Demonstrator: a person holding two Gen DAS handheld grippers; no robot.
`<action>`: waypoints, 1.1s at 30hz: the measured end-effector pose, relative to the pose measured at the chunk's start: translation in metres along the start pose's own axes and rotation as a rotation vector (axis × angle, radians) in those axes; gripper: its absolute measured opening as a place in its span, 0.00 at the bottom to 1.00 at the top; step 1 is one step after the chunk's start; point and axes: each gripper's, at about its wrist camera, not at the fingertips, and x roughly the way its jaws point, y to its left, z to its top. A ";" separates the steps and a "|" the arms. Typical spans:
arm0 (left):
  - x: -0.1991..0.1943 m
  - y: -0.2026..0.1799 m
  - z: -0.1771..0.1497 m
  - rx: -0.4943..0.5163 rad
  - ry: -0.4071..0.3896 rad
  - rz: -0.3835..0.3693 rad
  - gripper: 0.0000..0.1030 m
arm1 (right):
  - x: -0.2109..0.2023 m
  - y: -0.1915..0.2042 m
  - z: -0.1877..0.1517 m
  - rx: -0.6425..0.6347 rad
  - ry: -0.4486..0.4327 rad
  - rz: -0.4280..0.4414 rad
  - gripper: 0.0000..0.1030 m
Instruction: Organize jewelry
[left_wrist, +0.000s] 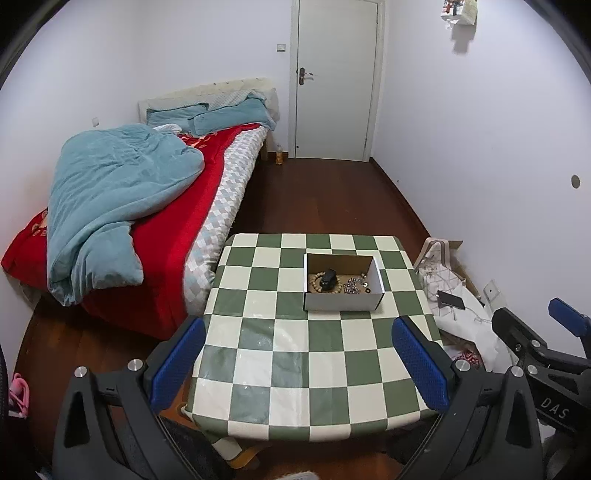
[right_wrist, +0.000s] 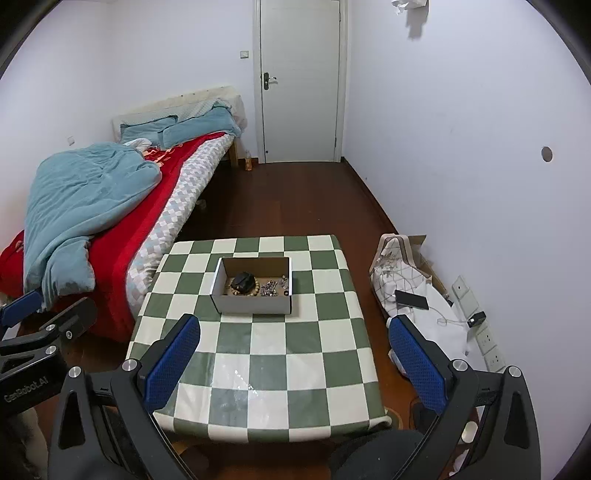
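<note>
A white cardboard box (left_wrist: 343, 301) (right_wrist: 255, 304) stands on the far half of the green-and-cream checked table (left_wrist: 295, 369) (right_wrist: 295, 369). Inside it lie a wooden bead bracelet (left_wrist: 317, 287) (right_wrist: 236, 291) ringed around a black object (left_wrist: 328, 277) (right_wrist: 243, 280), a silver chain (left_wrist: 352, 286) (right_wrist: 269, 288) and a small dark ring (left_wrist: 368, 291) (right_wrist: 286, 292). My left gripper (left_wrist: 298, 332) (right_wrist: 62, 301) hovers open over the table's near half, empty. My right gripper (right_wrist: 294, 328) (left_wrist: 526, 312) is open and empty too, just right of the left one. Both are well short of the box.
A bed (left_wrist: 155, 221) with a blue quilt and red blanket runs along the table's left side. On the floor to the right lie a white bag (right_wrist: 399, 284), a phone (right_wrist: 412, 300) and a power strip (right_wrist: 487, 339). A shut door (left_wrist: 336, 77) stands beyond.
</note>
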 end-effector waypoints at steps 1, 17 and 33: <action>-0.002 0.000 -0.001 -0.002 0.001 -0.005 1.00 | -0.001 -0.001 -0.001 0.003 0.002 0.001 1.00; 0.014 0.002 0.022 -0.019 -0.009 0.038 1.00 | 0.018 -0.009 0.022 0.007 0.027 -0.026 1.00; 0.093 0.008 0.059 -0.016 0.074 0.089 1.00 | 0.110 0.003 0.065 -0.005 0.089 -0.039 1.00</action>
